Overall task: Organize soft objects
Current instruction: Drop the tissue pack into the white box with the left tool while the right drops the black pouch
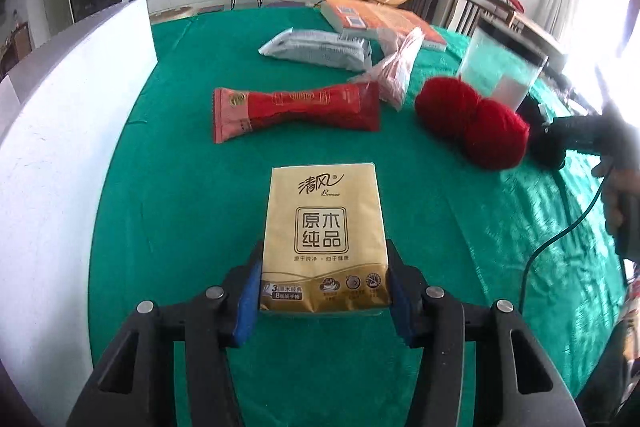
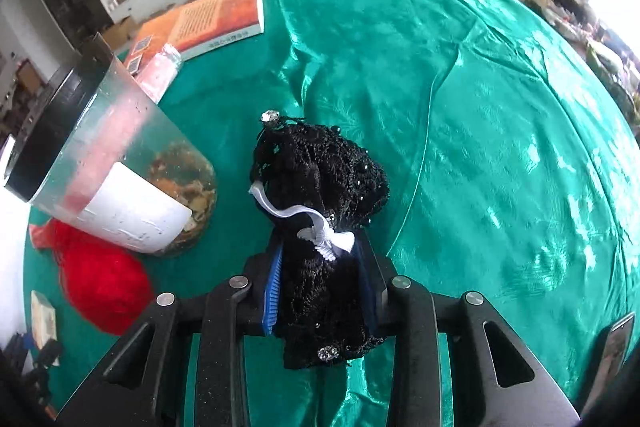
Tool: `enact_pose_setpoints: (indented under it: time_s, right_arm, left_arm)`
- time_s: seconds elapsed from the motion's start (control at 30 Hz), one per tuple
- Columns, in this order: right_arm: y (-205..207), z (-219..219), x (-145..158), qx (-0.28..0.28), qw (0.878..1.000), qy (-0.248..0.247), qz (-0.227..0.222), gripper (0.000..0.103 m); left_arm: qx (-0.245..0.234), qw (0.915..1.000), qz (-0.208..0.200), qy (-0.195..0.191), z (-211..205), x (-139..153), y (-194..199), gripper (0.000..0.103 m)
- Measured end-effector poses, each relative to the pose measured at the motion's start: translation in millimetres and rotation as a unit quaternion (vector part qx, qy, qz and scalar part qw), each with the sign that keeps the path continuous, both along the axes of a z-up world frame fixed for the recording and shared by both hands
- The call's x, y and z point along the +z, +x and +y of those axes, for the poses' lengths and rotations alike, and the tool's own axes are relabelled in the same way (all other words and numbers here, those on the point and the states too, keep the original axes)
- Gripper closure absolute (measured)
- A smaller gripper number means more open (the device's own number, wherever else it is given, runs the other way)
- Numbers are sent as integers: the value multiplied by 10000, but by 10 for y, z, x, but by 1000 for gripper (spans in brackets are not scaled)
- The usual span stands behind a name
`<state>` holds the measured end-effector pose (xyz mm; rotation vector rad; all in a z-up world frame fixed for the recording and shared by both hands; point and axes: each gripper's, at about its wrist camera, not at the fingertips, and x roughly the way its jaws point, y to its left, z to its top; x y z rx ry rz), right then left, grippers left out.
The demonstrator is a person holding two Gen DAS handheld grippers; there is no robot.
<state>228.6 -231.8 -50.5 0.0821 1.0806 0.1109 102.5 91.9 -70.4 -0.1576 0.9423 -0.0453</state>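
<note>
In the left wrist view my left gripper (image 1: 323, 291) is shut on a gold tissue pack (image 1: 323, 227), its blue pads pressing both long sides near the pack's near end. Beyond it on the green cloth lie a red packet (image 1: 296, 111), a grey-white packet (image 1: 320, 49), a pink bag (image 1: 400, 71) and red yarn (image 1: 472, 119). In the right wrist view my right gripper (image 2: 322, 287) is shut on a black lace bundle (image 2: 324, 195) tied with a white ribbon, with small rhinestones on it. The red yarn (image 2: 100, 283) lies to its left.
A clear jar with a black lid (image 2: 120, 179) stands close to the left of the right gripper. An orange book (image 2: 208, 19) lies at the far side. A white board (image 1: 60, 147) borders the table's left. Open green cloth (image 2: 500, 147) stretches to the right.
</note>
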Motion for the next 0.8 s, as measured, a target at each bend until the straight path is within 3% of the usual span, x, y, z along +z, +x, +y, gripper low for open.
enact_pose_setpoints:
  time_s: [0.1,0.23,0.4,0.53,0.67,0.7,0.73,0.8]
  right_arm:
    - [-126,-36,268,-116,9992,103,-371,70]
    - [-448,153,906,188,9943,67,-1046,70]
    - [-1062,1024,1425,1292,9824,539,-1235,70]
    - [-1645,2104,1515,2532,9537,1261,-1021,69]
    - [-2196,3075,1519,3483,9152,1872,-775,69]
    - [-2312,3309,1497,3659,9068,1973,-707,63]
    - [-2405,3512,1461,3868,8960,2095,-602,54]
    - [-2537,3737,1385,4133,8802,2305,-368,37]
  left_arm:
    - [56,9993,-254,-280,99,257,-100,50]
    - [121,9963,-616,-588,348,703,-348,50]
    - [486,9946,-897,-197,912,1109,-840,50]
    - [1207,9879,-888,404,1556,1273,-1298,50]
    - [2079,9709,-623,1011,2160,1254,-1670,48]
    - [2291,9650,-524,1168,2266,1215,-1728,35]
    - [2494,9586,-432,1304,2363,1173,-1776,13]
    - [2909,9437,-424,1517,2494,1109,-1876,1]
